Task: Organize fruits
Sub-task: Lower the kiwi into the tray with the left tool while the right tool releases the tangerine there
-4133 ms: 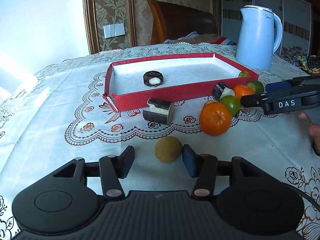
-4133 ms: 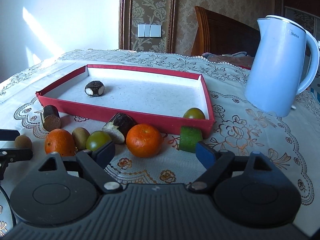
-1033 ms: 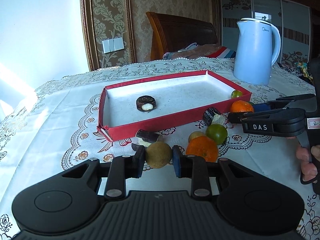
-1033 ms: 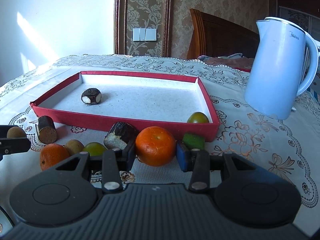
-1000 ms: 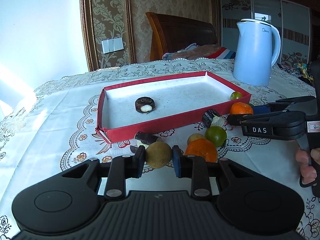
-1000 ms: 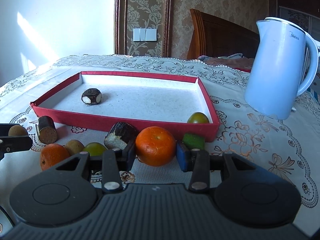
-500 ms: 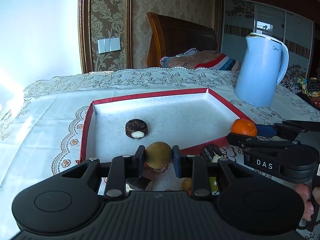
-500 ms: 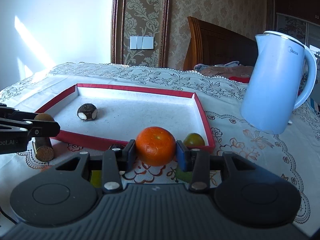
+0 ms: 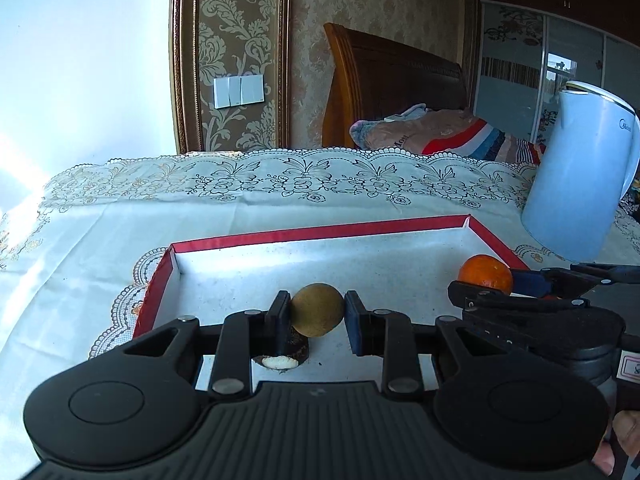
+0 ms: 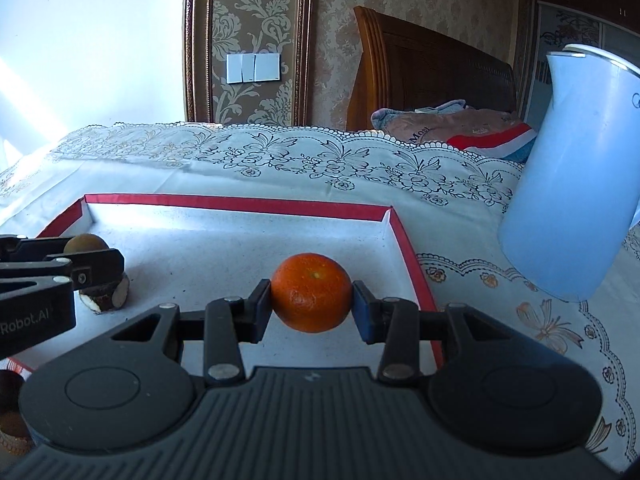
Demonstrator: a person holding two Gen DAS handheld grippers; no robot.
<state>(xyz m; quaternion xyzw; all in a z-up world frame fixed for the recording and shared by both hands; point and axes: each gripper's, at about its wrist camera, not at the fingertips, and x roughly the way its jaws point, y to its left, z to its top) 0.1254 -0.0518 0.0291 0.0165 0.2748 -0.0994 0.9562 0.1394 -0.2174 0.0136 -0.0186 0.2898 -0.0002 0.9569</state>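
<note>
My left gripper (image 9: 317,318) is shut on a small round brown fruit (image 9: 317,309) and holds it above the white floor of the red-walled tray (image 9: 320,233). A dark cut piece with a white face (image 9: 280,358) lies in the tray just below that fruit. My right gripper (image 10: 312,305) is shut on an orange (image 10: 312,292), also over the tray (image 10: 236,203), near its right wall. In the right wrist view the left gripper (image 10: 86,254) with the brown fruit (image 10: 86,245) shows at the left edge. The orange (image 9: 485,279) appears at the right of the left wrist view.
A pale blue kettle (image 10: 580,176) stands on the lace tablecloth (image 10: 280,148) right of the tray. A dark cut fruit piece (image 10: 12,412) lies outside the tray at the lower left. A wooden headboard (image 9: 392,92) and bedding sit behind the table. A person's fingers (image 9: 624,436) show at the right.
Both grippers have carried their fruit forward from the tablecloth in front of the tray to above the tray floor. The loose fruits in front of the tray have dropped out of view.
</note>
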